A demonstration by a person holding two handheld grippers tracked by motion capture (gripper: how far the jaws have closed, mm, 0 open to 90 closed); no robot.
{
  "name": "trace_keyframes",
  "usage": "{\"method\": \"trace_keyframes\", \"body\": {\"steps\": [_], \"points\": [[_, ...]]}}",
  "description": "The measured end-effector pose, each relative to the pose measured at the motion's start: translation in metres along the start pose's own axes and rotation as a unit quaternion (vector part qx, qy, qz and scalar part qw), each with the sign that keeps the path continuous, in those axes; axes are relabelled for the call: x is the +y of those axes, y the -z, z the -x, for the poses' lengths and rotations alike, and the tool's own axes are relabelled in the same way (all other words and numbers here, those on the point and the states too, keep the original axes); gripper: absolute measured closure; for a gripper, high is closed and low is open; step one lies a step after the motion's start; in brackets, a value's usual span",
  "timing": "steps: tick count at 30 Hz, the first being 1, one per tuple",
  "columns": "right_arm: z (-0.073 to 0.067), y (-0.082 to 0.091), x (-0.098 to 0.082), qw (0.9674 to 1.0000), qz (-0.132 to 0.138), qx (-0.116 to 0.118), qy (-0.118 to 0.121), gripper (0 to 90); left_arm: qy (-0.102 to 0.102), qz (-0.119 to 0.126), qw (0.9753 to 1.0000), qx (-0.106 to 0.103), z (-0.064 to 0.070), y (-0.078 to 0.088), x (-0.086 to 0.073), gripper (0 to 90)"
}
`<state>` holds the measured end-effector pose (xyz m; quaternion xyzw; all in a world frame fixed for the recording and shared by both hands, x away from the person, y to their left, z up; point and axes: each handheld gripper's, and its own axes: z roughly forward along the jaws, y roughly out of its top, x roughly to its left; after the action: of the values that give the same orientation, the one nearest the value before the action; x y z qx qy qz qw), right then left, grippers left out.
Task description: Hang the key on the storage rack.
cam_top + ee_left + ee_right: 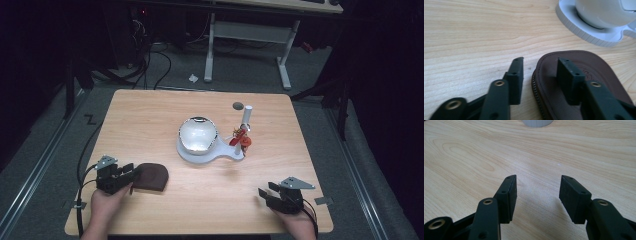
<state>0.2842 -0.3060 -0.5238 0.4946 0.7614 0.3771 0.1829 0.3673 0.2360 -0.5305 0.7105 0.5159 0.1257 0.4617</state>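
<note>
Scene: wooden desk (pixel 150 110) seen from above, a person's two hands entering from the near edge, each holding a black two-jaw gripper.
Pouch: brown leather zip pouch (pixel 151 177), flat on the desk near the front left corner, its zip edge facing the left gripper.
Left gripper: left gripper (pixel 131 172) low at the pouch's left end; in the left gripper view its jaws straddle the pouch's zip edge, one over the leather top, the other over bare wood beside it, with a gap showing between that jaw and the zip; half wide, not pressing.
Right gripper: right gripper (pixel 265 194) near the front right corner, well apart from the pouch, jaws wide with only bare wood between them.
Centre: white stand (pixel 207 152) carrying a shiny round bowl (pixel 198 134), with a white post (pixel 246 119) and small red parts (pixel 241 140) beside it.
</note>
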Motion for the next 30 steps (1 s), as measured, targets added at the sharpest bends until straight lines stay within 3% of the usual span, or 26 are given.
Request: {"method": "trace_keyframes", "body": {"steps": [6,11,19,23,26,30], "points": [[-0.0015,-0.0032,-0.0005,1.0,-0.006,0.0,0.001,48.8,-0.001,0.0,0.9999,-0.013,-0.0008,-0.0006,-0.0005,65.5],[-0.0033,-0.0046,-0.0004,1.0,-0.009,0.0,-0.004,48.8,0.017,-0.001,0.9993,-0.034,-0.0033,-0.0019,-0.0037,67.7],[-0.0019,-0.0053,-0.0016,0.9999,-0.01,-0.001,-0.008,48.8,0.032,-0.003,0.9984,-0.046,-0.0059,-0.0027,-0.0048,71.6],[-0.0004,-0.0052,-0.0023,0.9999,-0.01,0.0,-0.012,48.8,0.029,-0.003,0.9985,-0.046,-0.0057,-0.0027,-0.0051,73.0],[0.0005,-0.006,-0.0025,0.9998,-0.011,0.002,-0.014,48.8,0.025,-0.001,0.9989,-0.04,-0.0053,-0.0013,-0.0059,82.3],[0.0003,-0.0061,-0.0021,0.9999,-0.01,0.004,-0.013,48.8,0.012,0.001,0.9994,-0.031,-0.0024,-0.0005,-0.0067,84.5]]}}
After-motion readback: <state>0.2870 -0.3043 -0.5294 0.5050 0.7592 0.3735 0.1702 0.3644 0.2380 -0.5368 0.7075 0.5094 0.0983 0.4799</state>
